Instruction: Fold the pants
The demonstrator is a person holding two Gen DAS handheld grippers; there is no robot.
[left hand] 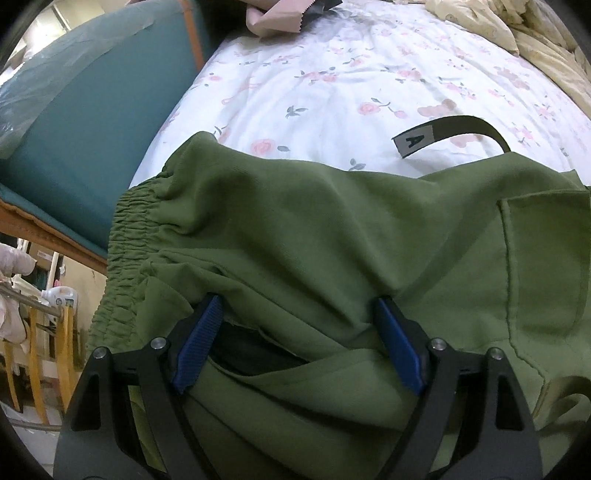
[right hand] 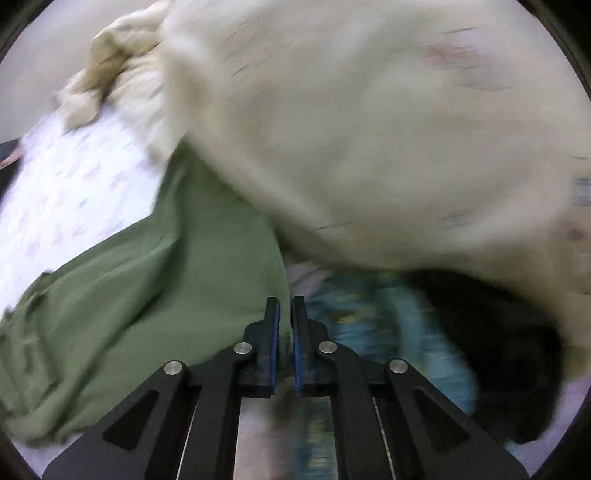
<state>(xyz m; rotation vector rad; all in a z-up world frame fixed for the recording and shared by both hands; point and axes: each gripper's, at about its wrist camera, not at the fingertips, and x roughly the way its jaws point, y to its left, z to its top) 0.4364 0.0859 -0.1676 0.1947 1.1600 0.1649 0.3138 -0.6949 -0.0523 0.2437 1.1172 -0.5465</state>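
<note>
One pair of olive-green pants [left hand: 332,236] lies on the floral bedsheet [left hand: 332,85], its elastic waistband [left hand: 125,236] at the bed's left edge. The left gripper [left hand: 299,339] hangs spread above the waist, likely ready to take hold. The right gripper [right hand: 285,332] pinches a fold of the green cloth, probably to lift it over. One cream quilt [right hand: 369,129] is bunched just beside the pants.

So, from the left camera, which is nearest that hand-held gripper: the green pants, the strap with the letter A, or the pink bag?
1. Green pants, right under its open fingers.
2. Letter-A strap, beyond, to the right.
3. Pink bag, farthest, at the top.
</note>
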